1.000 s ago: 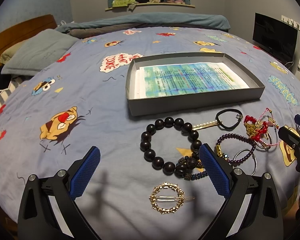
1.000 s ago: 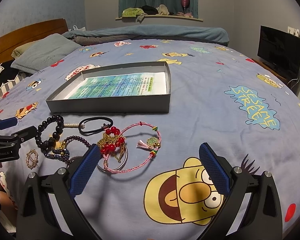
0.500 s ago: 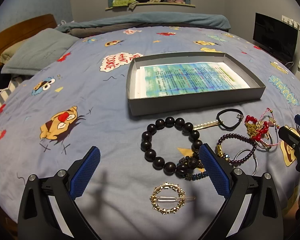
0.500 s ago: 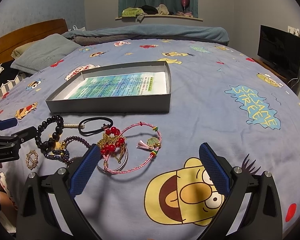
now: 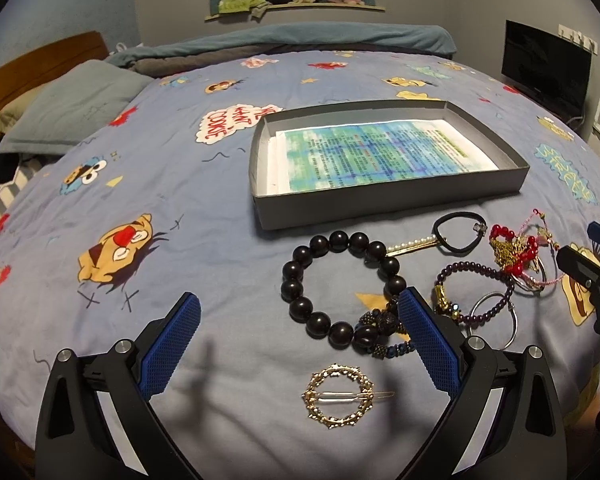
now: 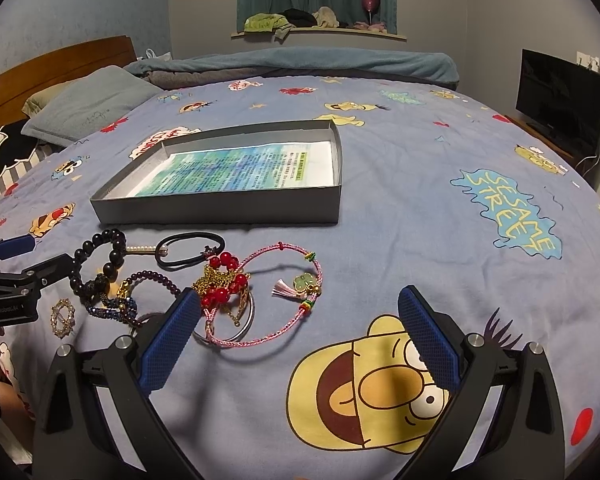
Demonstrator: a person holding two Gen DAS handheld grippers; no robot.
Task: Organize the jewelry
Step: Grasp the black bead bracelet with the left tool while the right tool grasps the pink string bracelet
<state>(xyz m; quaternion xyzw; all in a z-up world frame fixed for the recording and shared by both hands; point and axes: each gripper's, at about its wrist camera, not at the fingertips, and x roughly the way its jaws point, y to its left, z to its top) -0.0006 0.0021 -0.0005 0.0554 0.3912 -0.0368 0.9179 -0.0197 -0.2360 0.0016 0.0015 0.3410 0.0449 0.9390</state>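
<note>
We hold both tongs spread apart and empty, left tongs (image 5: pixel 300 340) above the gold hair clip (image 5: pixel 342 396), right tongs (image 6: pixel 300 340) beside the pink cord bracelet (image 6: pixel 278 292), grey tray (image 6: pixel 220 212) beyond.

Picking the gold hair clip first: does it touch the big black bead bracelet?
Apart. Left wrist view shows bare bedspread between gold hair clip and black bead bracelet.

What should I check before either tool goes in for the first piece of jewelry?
1. Left tool open and holding nothing: ok.
2. Right tool open and holding nothing: ok.
3. Gray box open, nothing in it but the printed sheet: ok.
4. Gold hair clip lies apart from the pile: ok.
5. Black bead bracelet free of the blue beaded bracelet: not ok, they touch.
6. Pink cord bracelet untangled from the red beads: cannot tell.
</note>
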